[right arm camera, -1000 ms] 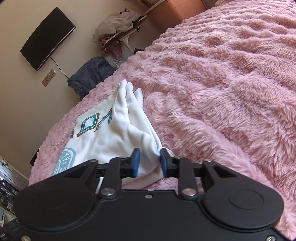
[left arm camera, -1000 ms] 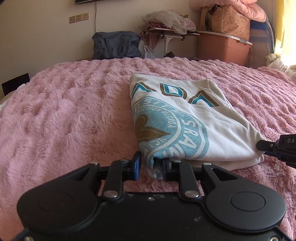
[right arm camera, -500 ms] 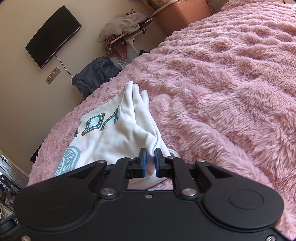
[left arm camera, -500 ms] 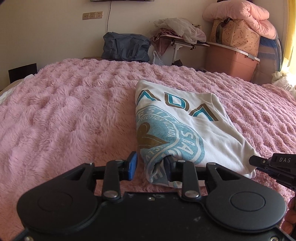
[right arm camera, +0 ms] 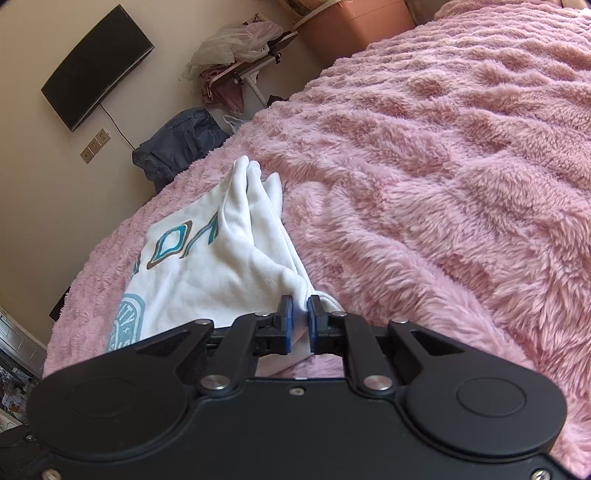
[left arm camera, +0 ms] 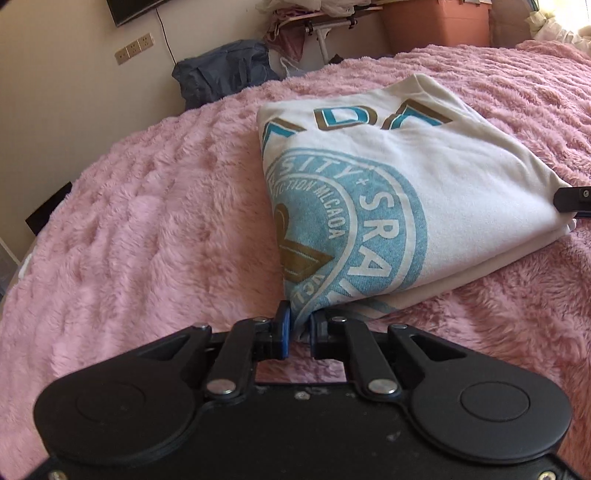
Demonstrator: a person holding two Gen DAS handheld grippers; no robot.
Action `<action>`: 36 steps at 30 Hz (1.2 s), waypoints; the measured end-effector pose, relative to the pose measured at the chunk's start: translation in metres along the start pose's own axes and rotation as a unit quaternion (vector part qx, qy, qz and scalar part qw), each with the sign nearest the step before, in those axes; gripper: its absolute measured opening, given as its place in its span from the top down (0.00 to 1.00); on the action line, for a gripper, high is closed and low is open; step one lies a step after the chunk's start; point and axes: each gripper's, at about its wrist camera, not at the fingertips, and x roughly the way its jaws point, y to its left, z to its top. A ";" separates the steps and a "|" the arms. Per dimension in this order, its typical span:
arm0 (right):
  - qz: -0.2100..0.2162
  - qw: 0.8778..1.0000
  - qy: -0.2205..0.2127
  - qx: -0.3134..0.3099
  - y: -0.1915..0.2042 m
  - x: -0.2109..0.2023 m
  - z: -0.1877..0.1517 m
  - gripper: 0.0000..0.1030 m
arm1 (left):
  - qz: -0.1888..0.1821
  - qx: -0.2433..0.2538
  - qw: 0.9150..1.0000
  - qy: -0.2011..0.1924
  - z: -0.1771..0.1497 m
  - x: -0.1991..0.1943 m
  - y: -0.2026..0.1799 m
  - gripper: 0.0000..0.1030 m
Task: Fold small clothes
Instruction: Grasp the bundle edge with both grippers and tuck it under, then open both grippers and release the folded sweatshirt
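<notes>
A folded white T-shirt (left arm camera: pixel 424 192) with a blue round print and teal-and-gold letters lies on the pink fluffy blanket (left arm camera: pixel 129 240). My left gripper (left arm camera: pixel 298 325) is shut on the shirt's near left corner, at the blue print. My right gripper (right arm camera: pixel 300 314) is shut on the shirt's (right arm camera: pixel 221 266) near right corner, where the white layers bunch into folds. The right gripper's tip (left arm camera: pixel 572 199) shows at the right edge of the left wrist view, against the shirt's right corner.
The blanket (right arm camera: pixel 443 166) covers the whole bed. Beyond the far edge are a dark blue bag (left arm camera: pixel 221 74), a small table piled with clothes (right arm camera: pixel 243 55), a terracotta storage bin (left arm camera: pixel 436 18) and a wall-mounted TV (right arm camera: pixel 96 62).
My left gripper has closed from open onto the shirt's near left corner, and its view has tilted. My right gripper closed on the right corner a moment earlier and stays shut.
</notes>
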 end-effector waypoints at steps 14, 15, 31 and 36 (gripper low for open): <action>0.011 1.000 -0.019 -0.006 0.007 -0.033 0.011 0.84 | -0.055 -0.062 0.994 -0.069 0.015 -0.075 0.052 0.71; 0.017 0.999 -0.030 -0.022 0.014 -0.037 0.015 0.84 | -0.073 -0.084 0.990 -0.086 0.021 -0.078 0.059 0.70; -0.002 0.992 0.046 -0.120 0.034 0.024 0.003 0.87 | -0.254 -0.257 0.932 -0.005 0.024 0.014 0.061 0.65; -0.004 0.993 0.049 -0.107 0.030 0.015 0.010 0.86 | -0.273 -0.258 0.926 -0.033 0.032 0.000 0.081 0.65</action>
